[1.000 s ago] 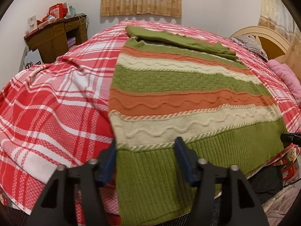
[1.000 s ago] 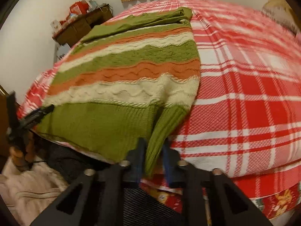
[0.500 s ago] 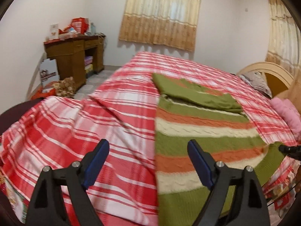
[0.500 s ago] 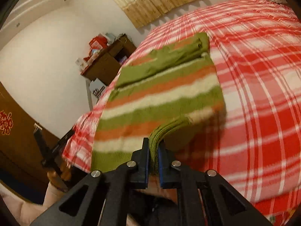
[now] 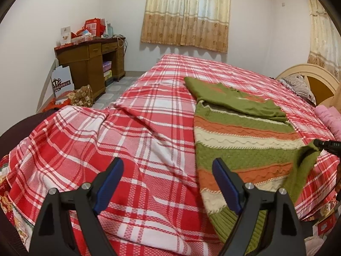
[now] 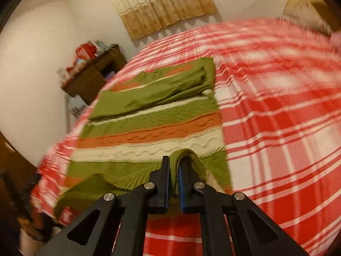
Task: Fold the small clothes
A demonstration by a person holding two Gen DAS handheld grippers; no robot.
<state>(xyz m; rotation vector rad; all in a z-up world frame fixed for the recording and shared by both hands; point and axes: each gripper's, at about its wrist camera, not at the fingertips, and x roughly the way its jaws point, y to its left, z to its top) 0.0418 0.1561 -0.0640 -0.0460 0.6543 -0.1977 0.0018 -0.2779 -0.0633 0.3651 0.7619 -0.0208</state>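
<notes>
Striped sweater (image 5: 240, 147) lies flat on the plaid bedspread (image 5: 138, 140), near the bed's foot edge. Right gripper (image 6: 174, 170) pinches its green hem, lifted and doubled over the stripes. Left gripper (image 5: 168, 181), jaws just opened wide, holds nothing above the bedspread.

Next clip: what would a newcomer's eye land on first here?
The striped green, orange and cream sweater lying on the red plaid bedspread, one sleeve folded across its top. Then the right tool, shut on the green hem and lifting it over the stripes, while the left tool hangs open over the plaid beside the sweater.
</notes>
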